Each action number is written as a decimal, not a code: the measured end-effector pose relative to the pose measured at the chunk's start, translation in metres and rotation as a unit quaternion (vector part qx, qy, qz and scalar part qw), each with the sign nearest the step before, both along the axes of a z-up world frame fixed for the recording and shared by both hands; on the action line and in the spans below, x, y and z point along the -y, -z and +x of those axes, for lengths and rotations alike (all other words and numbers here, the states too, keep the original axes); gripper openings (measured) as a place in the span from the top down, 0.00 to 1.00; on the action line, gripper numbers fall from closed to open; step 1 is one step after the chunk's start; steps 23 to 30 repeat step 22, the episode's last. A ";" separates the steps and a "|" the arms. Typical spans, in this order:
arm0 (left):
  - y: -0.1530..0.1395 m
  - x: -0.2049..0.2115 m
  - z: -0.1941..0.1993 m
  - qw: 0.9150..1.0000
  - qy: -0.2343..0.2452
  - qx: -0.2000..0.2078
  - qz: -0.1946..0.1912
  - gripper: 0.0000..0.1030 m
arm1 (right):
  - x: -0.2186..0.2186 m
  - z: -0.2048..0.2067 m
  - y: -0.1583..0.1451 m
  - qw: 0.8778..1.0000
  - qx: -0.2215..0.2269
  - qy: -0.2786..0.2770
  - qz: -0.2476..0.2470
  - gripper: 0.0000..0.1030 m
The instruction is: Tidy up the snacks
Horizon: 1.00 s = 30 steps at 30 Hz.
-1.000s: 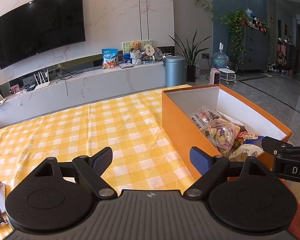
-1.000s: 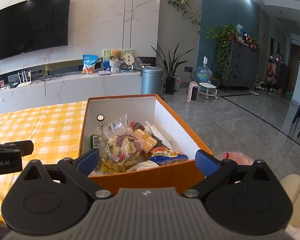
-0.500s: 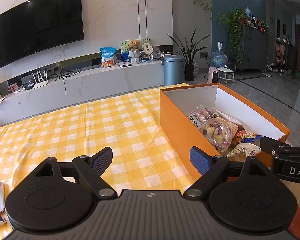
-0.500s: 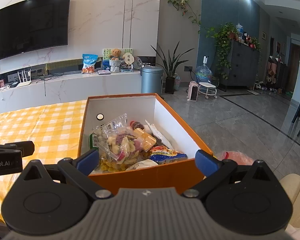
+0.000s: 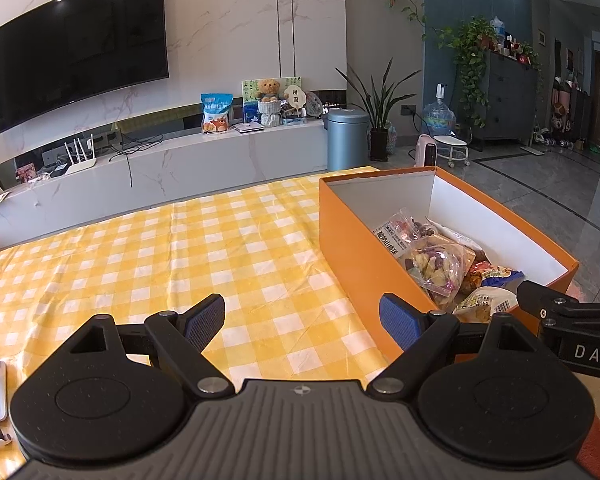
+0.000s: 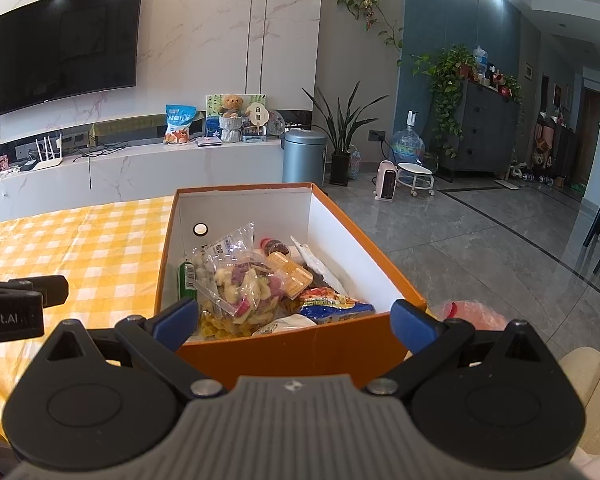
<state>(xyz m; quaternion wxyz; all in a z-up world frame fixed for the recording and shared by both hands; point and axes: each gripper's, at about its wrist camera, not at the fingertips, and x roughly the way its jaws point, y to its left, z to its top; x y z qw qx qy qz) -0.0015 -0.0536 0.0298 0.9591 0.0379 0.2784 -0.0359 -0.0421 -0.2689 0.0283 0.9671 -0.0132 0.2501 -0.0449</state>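
Snacks (image 6: pixel 242 292): heaped at near end of orange box (image 6: pixel 300 346), clear bag of mixed chips on top, green bottle (image 6: pixel 187 280) wedged against left wall.
Box position: on yellow checked tablecloth (image 5: pixel 180 256), at table's right edge, floor just beyond.
Left gripper (image 5: pixel 302 322): jaws spread wide, empty, over bare cloth beside box.
Right gripper (image 6: pixel 294 320): jaws spread wide, empty, straddling near wall of box.
Progress: appears nearly finished; no loose snack visible on cloth.
Risk: nudging near wall rightward could tip box off edge; pinching chip bag hard would likely crush contents.
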 end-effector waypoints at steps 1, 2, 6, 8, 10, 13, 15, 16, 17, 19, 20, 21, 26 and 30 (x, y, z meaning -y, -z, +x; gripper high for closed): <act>0.000 0.000 0.000 1.000 0.000 0.000 0.000 0.01 | 0.000 0.000 0.000 1.000 0.000 0.000 0.000 0.03; 0.000 0.001 0.000 1.000 -0.001 0.000 0.000 0.01 | 0.000 0.000 0.000 1.000 -0.001 0.000 0.000 0.03; 0.001 0.001 -0.001 1.000 -0.001 0.001 0.000 0.01 | 0.000 -0.001 0.001 1.000 -0.002 0.000 0.000 0.03; 0.001 0.001 -0.001 1.000 0.000 0.000 0.000 0.01 | 0.000 -0.001 0.001 1.000 -0.002 0.000 0.000 0.03; 0.000 0.002 -0.001 1.000 0.000 0.001 -0.001 0.01 | 0.001 -0.001 0.001 1.000 -0.002 -0.001 0.000 0.03; -0.001 0.002 -0.002 1.000 0.001 0.002 -0.003 0.01 | 0.001 -0.001 0.002 1.000 -0.001 -0.001 0.000 0.03; -0.002 0.003 -0.003 1.000 0.001 0.004 -0.004 0.01 | 0.002 -0.002 0.002 1.000 0.000 -0.001 0.001 0.03; -0.002 0.002 -0.004 1.000 0.001 0.004 -0.004 0.01 | 0.001 -0.002 0.003 1.000 0.000 -0.002 0.000 0.03; -0.003 0.002 -0.005 1.000 0.001 0.005 -0.004 0.01 | 0.001 -0.003 0.003 1.000 0.000 -0.002 -0.001 0.03; -0.003 0.002 -0.005 1.000 0.001 0.003 -0.008 0.01 | 0.001 -0.003 0.004 1.000 -0.001 -0.004 -0.001 0.03; -0.004 0.000 -0.004 1.000 0.001 0.001 -0.013 0.01 | 0.000 -0.003 0.003 1.000 -0.001 -0.005 -0.002 0.03; -0.004 -0.001 -0.005 1.000 0.001 0.000 -0.017 0.01 | 0.000 -0.004 0.003 1.000 -0.001 -0.006 -0.002 0.03; -0.004 -0.002 -0.005 1.000 0.001 0.000 -0.019 0.01 | 0.000 -0.004 0.003 1.000 -0.001 -0.006 -0.003 0.03; -0.004 -0.002 -0.005 1.000 0.001 0.000 -0.019 0.01 | 0.000 -0.004 0.003 1.000 -0.001 -0.006 -0.003 0.03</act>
